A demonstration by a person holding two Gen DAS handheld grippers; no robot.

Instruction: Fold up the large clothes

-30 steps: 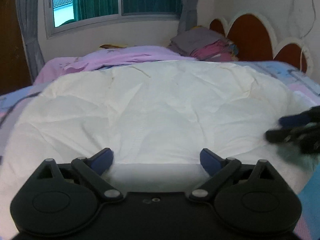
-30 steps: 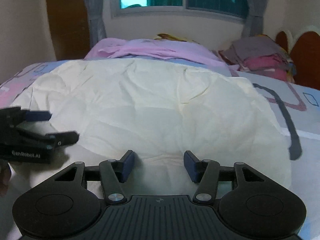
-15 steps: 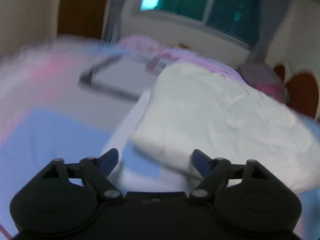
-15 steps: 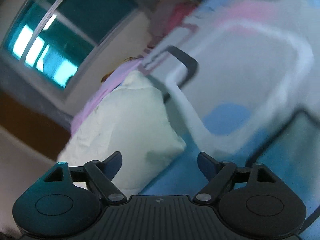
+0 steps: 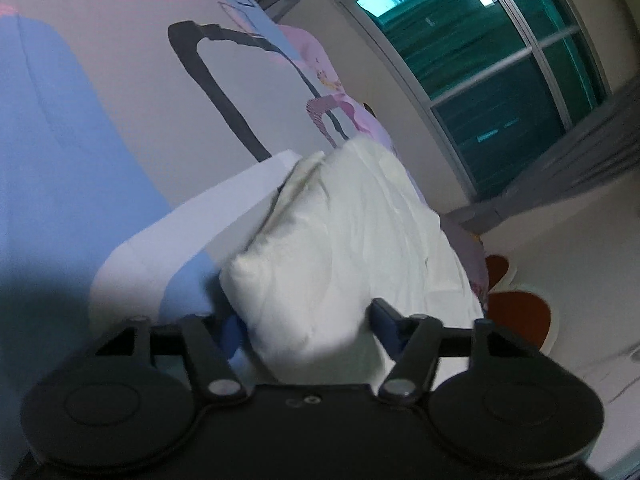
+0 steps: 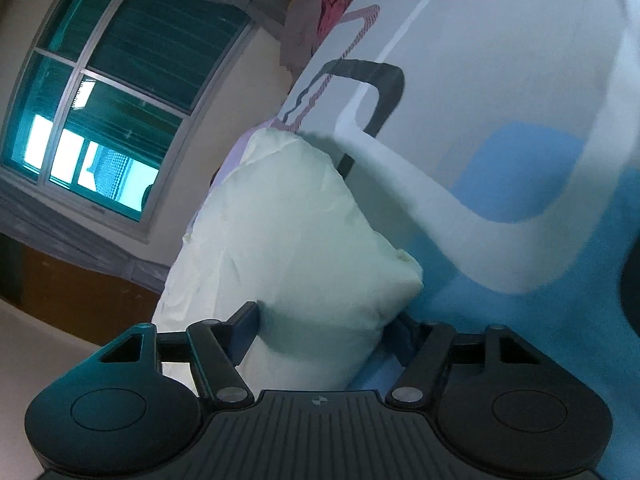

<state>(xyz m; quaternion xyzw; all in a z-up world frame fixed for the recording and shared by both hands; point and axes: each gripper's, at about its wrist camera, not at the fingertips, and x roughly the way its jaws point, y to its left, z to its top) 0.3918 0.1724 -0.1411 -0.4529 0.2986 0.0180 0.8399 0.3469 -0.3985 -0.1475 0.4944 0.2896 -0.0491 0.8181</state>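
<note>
A large cream-white garment (image 5: 352, 240) lies spread on the patterned bedsheet (image 5: 80, 128). In the left wrist view its near corner sits between the fingers of my left gripper (image 5: 306, 326), which is open around it. In the right wrist view the garment's (image 6: 280, 232) other near corner sits between the open fingers of my right gripper (image 6: 324, 330). Both views are strongly tilted. Neither pair of jaws is closed onto the cloth.
The bedsheet (image 6: 500, 128) has blue, grey, pink and white shapes. A window (image 5: 492, 52) with grey curtains is behind the bed. A pile of folded clothes (image 6: 320, 12) lies at the bed's far end. A red-and-white headboard (image 5: 520, 312) is by the wall.
Both grippers have swung from the middle of the garment out to its near corners and rolled sideways. Each now has a corner between its open fingers.
</note>
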